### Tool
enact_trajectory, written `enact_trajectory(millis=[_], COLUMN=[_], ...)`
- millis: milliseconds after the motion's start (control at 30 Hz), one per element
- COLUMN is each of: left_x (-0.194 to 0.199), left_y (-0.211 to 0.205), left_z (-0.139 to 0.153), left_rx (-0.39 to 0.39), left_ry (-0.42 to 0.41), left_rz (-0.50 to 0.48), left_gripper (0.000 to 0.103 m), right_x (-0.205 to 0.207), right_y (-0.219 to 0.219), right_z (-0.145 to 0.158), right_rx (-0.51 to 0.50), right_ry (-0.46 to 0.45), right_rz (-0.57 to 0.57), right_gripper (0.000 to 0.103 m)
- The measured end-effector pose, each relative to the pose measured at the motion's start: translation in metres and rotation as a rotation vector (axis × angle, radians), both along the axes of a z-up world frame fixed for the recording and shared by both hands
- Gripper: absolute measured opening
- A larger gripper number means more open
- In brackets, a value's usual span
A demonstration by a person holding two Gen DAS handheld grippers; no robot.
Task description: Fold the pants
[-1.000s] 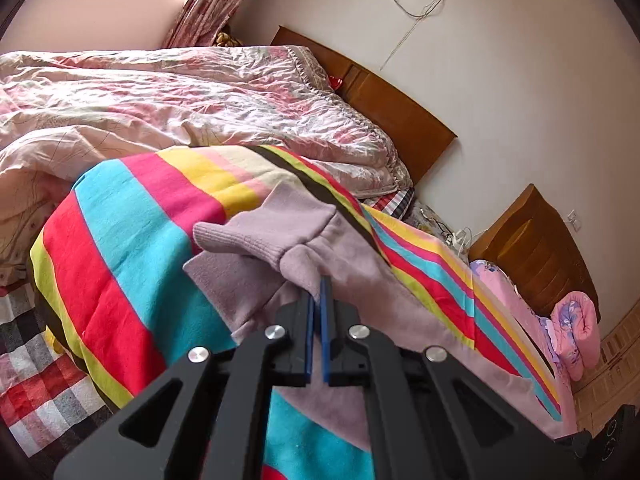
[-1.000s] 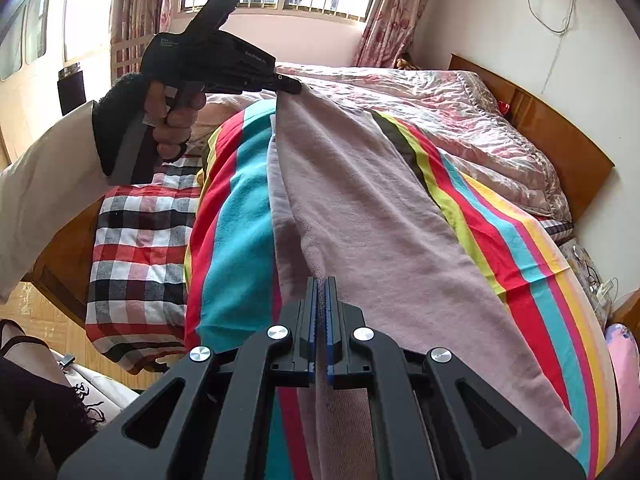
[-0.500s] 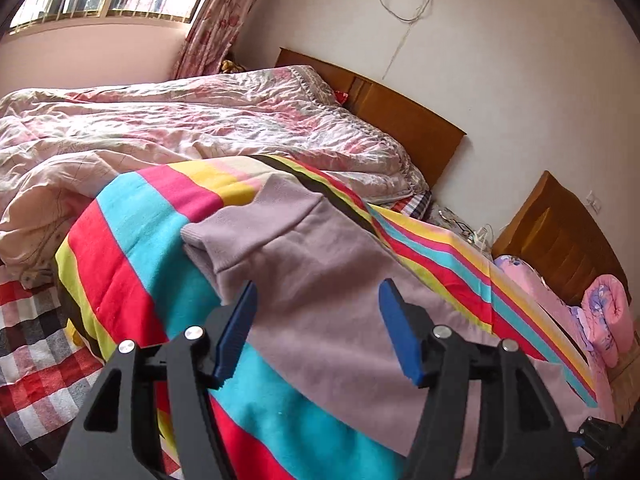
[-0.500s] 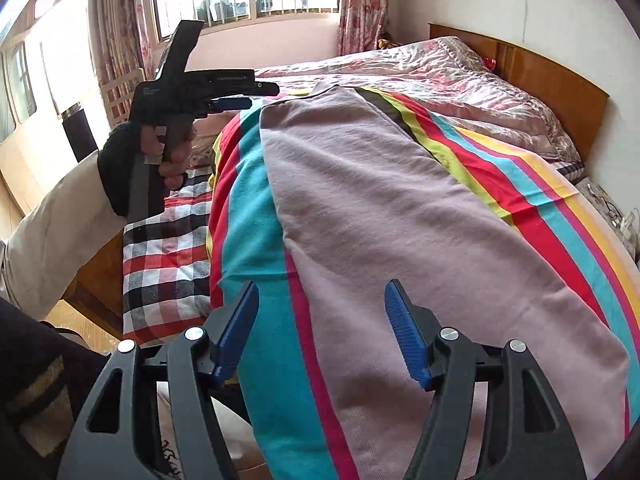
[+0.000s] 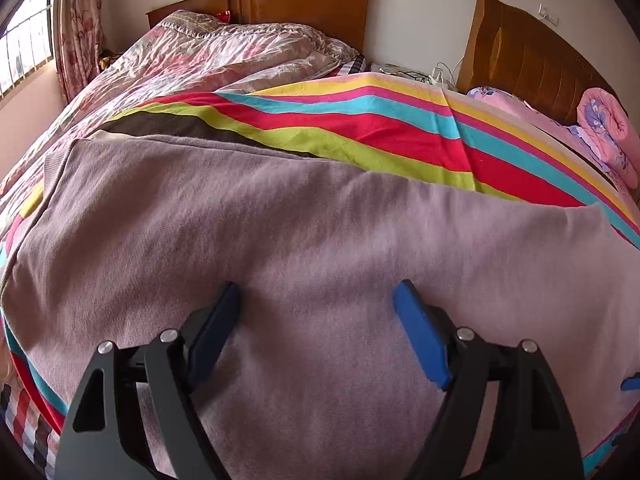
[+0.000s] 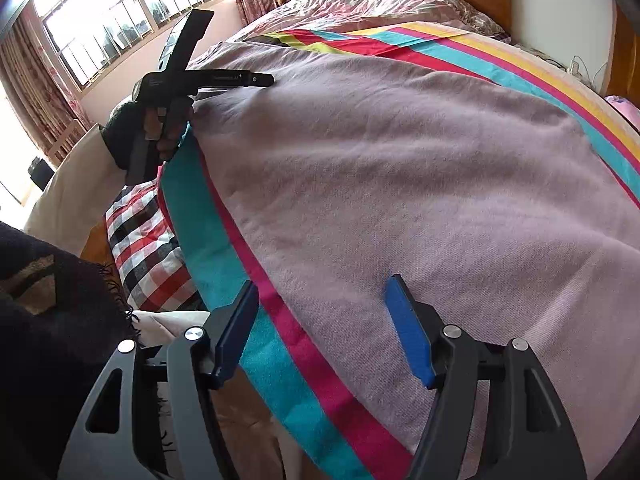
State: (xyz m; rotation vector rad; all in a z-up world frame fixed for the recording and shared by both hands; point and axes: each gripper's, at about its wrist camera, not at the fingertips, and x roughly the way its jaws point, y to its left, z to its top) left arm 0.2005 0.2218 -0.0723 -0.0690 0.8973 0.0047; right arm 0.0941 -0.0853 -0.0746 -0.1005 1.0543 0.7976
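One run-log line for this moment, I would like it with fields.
step: pants released | pants: flat on striped blanket | left claw: open, empty | right claw: open, empty, above pants' near edge

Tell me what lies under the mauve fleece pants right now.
The mauve fleece pants lie spread flat on a rainbow-striped blanket, whose stripes show past their edges. A red checked sheet shows below the blanket's edge. Whatever lies directly beneath the pants is covered.

Bed with striped blanket

The mauve pants (image 5: pixel 304 240) lie flat on the striped blanket (image 5: pixel 360 128); a floral quilt (image 5: pixel 224 52) lies far left.
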Motion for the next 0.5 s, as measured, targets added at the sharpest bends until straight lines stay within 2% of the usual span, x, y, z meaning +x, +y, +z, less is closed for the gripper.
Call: enact_trajectory(millis=[167,200,300,367,400,433,500], left_x=[0.058,0.056,0.078,0.07,0.059,0.049,0.026], left_y=[0.039,0.037,0.046,0.025,0.009,-0.009,-0.053], left_z=[-0.007,-0.006,-0.004,0.013,0.027,0.04,0.061], left_rx=[-0.002,0.002,0.058,0.174,0.2,0.195,0.123], left_ry=[0.007,0.006,0.026,0.026,-0.02,-0.072,-0.132], left_rz=[0.014,0.017,0.059,0.129,0.127,0.104,-0.006], left_gripper=[0.084,0.084,0.084,0.083,0.083,0.085,0.092], right_x=[-0.015,-0.018,-0.029,-0.038,-0.042,-0.045,-0.051], right_y=[-0.02,-0.023,-0.039,-0.069,-0.089,-0.111,-0.148], right_z=[0.0,0.0,0.01,0.022,0.028,0.032,0.033], right_rx=[0.07,0.085,0.074,0.058,0.056,0.041,-0.024], right_ry=[0.017,0.016,-0.014,-0.092,-0.122,-0.153,-0.198], right_rz=[0.0,-0.008,-0.058,-0.161,-0.237,-0.325,-0.485], right_gripper=[0.065,0.065,0.065,0.065,0.066,0.067,0.071])
